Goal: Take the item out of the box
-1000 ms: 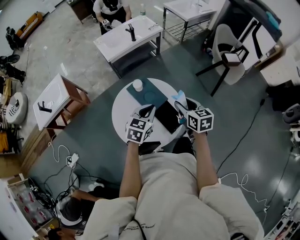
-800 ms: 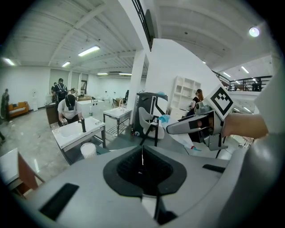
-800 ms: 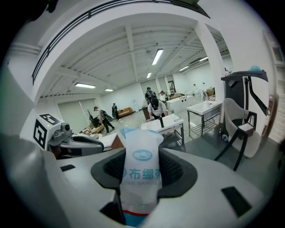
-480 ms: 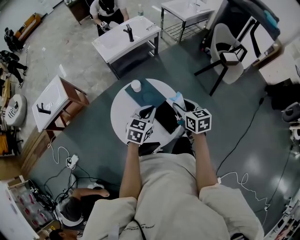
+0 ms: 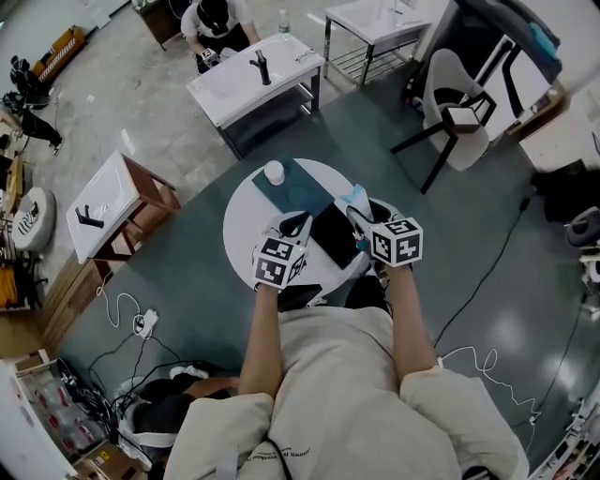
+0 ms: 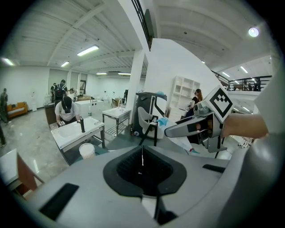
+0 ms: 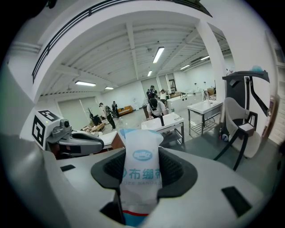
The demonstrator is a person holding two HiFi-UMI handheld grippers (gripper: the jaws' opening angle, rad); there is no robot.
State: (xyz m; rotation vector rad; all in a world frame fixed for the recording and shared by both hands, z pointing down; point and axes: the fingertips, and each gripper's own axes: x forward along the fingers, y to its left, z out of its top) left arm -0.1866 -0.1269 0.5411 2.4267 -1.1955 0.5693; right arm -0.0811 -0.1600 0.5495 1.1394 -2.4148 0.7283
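Right gripper view shows the right gripper [image 7: 142, 153] pinching a white-and-blue packet [image 7: 141, 178], which stands upright between its jaws. Left gripper view shows the left gripper [image 6: 142, 161] with jaws pressed together on nothing. Seen from the head view, both grippers hover over a round white table [image 5: 242, 225], with the black box [image 5: 333, 234] between them and the packet just beside the box's right edge. Beyond the box lie a teal mat [image 5: 291, 187] and a white cup [image 5: 274, 172]. Farther off, a person [image 5: 214, 17] bends over a white sink table [image 5: 239, 82].
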